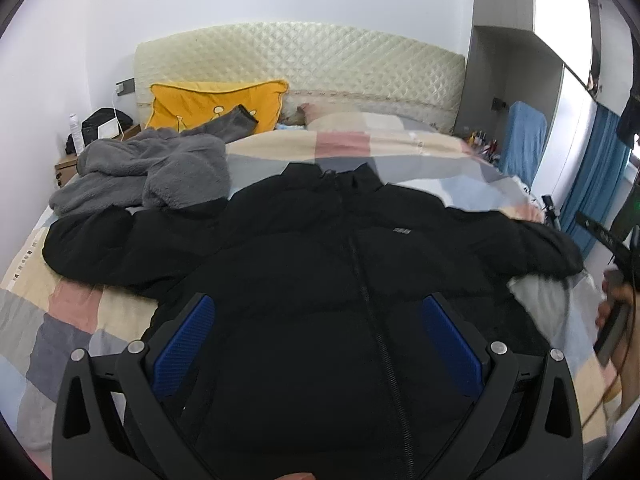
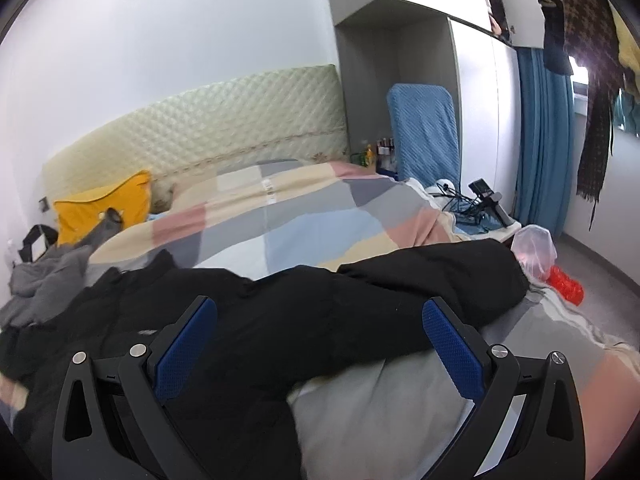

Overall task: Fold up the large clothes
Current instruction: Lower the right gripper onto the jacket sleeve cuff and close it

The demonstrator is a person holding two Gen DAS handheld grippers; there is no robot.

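Fingers [image 1: 182,344] with blue pads fill the bottom of our left view, where the left gripper [image 1: 318,344] is spread wide over the chest of the jacket [image 1: 320,264] and pinches nothing. We see the jacket lying front-up in the middle of that frame, zipped, collar toward the top, both sleeves stretched out to the left and right edges. It rests on the quilt [image 1: 60,312], a patchwork of pink, beige, grey and pale blue that covers the bed. At the right edge a hand [image 1: 614,312] grips a dark handle; what that handle belongs to we cannot tell. In our right view the right gripper [image 2: 320,344] is likewise spread and empty, with one sleeve [image 2: 420,276] of the jacket running across the centre between its fingers toward the right. Whether either gripper touches the cloth we cannot tell. Above the left sleeve in the left view, a grey fleece [image 1: 148,172] lies crumpled on the quilt, touching the jacket's shoulder. Behind it, in the upper left, a yellow pillow [image 1: 208,104] leans against the quilted headboard [image 1: 312,56]. Farther right in the right view we see a blue chair [image 2: 424,136], then a blue curtain [image 2: 544,140] near the upper right, and a red thing [image 2: 566,284] on the floor beyond the sleeve's cuff.
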